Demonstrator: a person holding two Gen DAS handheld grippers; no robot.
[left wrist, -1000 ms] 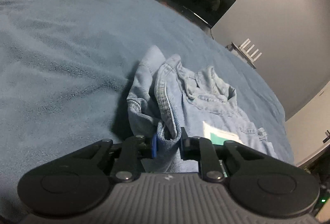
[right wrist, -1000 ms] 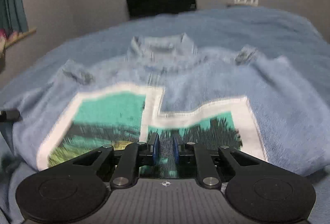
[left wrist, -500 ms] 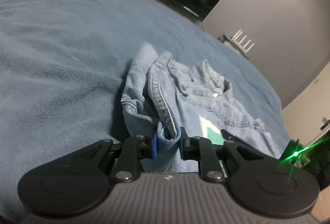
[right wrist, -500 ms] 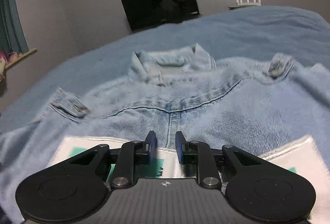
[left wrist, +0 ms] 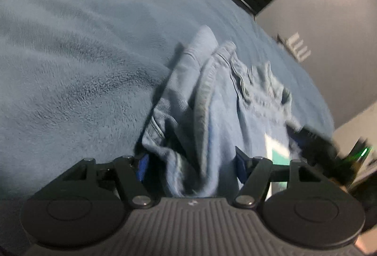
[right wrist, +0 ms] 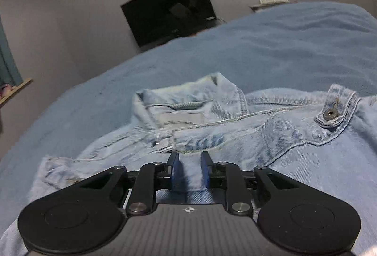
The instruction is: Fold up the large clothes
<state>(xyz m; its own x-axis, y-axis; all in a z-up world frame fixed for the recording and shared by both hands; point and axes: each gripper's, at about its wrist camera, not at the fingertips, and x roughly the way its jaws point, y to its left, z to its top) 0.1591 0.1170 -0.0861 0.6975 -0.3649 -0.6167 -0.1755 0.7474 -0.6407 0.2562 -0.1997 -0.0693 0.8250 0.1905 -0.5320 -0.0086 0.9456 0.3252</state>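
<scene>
the left gripper [left wrist: 192,163] stands wide over a bunched fold of the denim jacket [left wrist: 212,100], its jaws having just been opening; the cloth lies slack between the blue pads [left wrist: 240,165], which no longer press on it. in the left wrist view the jacket runs from bottom centre up toward the upper middle of the frame, its long seam leaning slightly right, on the blue blanket [left wrist: 70,67]. a white and teal print [left wrist: 276,150] shows at lower right, just left of a blurred dark shape that is likely the other gripper.

in the right wrist view the right gripper [right wrist: 189,167] is narrow, its jaws having just closed a little further, and a ridge of denim runs between the pads [right wrist: 175,168]; whether they truly pinch it cannot be told. the jacket [right wrist: 282,138] fills the lower half of that frame, collar [right wrist: 188,100] at centre pointing to the top, a buttoned tab [right wrist: 334,110] at right.

judged from this, the released left edge lies directly ahead of the left gripper, so that hand is nearer for regrasping or smoothing it. a television [right wrist: 169,11] hangs on the far wall.
</scene>
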